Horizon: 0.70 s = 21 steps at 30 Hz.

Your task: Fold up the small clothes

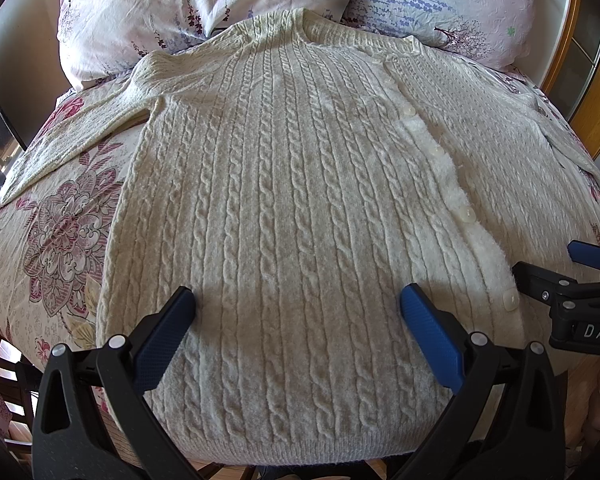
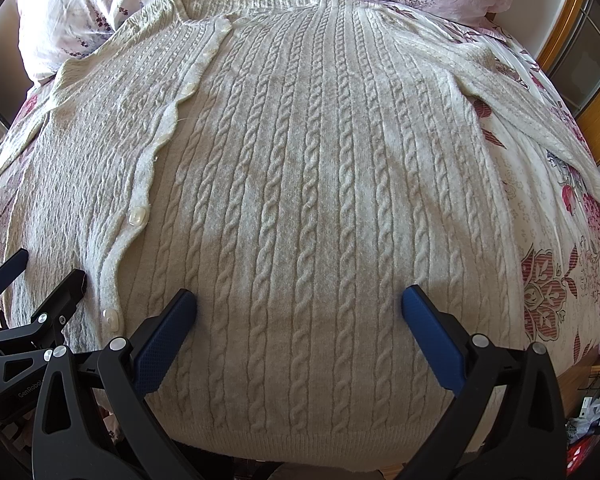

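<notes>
A cream cable-knit cardigan [image 1: 284, 184] lies flat and face up on the bed, buttoned, collar toward the pillows, both sleeves spread outward. It also fills the right wrist view [image 2: 308, 184]. My left gripper [image 1: 298, 300] is open and empty, hovering over the left half of the cardigan near its hem. My right gripper [image 2: 300, 300] is open and empty over the right half near the hem. The right gripper also shows at the right edge of the left wrist view [image 1: 580, 280], and the left gripper at the left edge of the right wrist view [image 2: 28, 292].
The floral bedsheet [image 1: 60, 220] lies under the cardigan. Two floral pillows [image 1: 188, 0] lie behind the collar. A wooden frame [image 2: 596, 92] stands at the far right. A dark wooden chair [image 1: 4, 392] stands beyond the bed's lower left edge.
</notes>
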Motion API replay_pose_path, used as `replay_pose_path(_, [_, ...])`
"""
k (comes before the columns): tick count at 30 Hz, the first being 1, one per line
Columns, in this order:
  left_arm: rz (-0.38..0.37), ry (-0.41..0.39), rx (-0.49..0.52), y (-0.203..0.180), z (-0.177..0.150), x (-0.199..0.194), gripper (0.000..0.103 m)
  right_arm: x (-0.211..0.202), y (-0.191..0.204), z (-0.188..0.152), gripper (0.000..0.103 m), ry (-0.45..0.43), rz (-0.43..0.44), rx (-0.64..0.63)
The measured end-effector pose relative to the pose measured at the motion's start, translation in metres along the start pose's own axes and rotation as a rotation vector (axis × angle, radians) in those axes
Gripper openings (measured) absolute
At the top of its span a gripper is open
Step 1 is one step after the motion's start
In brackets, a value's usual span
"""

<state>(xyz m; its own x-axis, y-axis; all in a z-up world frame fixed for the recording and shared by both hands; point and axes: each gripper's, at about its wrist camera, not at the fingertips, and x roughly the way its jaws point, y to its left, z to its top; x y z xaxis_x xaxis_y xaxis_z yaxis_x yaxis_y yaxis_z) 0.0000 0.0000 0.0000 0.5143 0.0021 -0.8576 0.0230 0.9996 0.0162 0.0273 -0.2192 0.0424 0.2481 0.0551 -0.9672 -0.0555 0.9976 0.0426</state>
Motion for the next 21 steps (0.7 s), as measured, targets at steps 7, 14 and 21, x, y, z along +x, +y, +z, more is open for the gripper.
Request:
replay_pose_path(7, [0.000, 0.000, 0.000, 0.0000, 0.0000, 0.0000, 0.101, 0.0000, 0.0001, 0.0000, 0.102, -0.003, 0.000, 0.002])
replay_pose_path(14, [0.000, 0.000, 0.000, 0.0000, -0.0001, 0.0000, 0.101, -0.0023, -0.0001, -0.0043, 0.102, -0.023, 0.003, -0.004])
replay_pose_path(21, [0.000, 0.000, -0.001, 0.0000, -0.0001, 0.0000, 0.101, -0.0014, 0.0001, -0.0019, 0.102, -0.045, 0.006, -0.012])
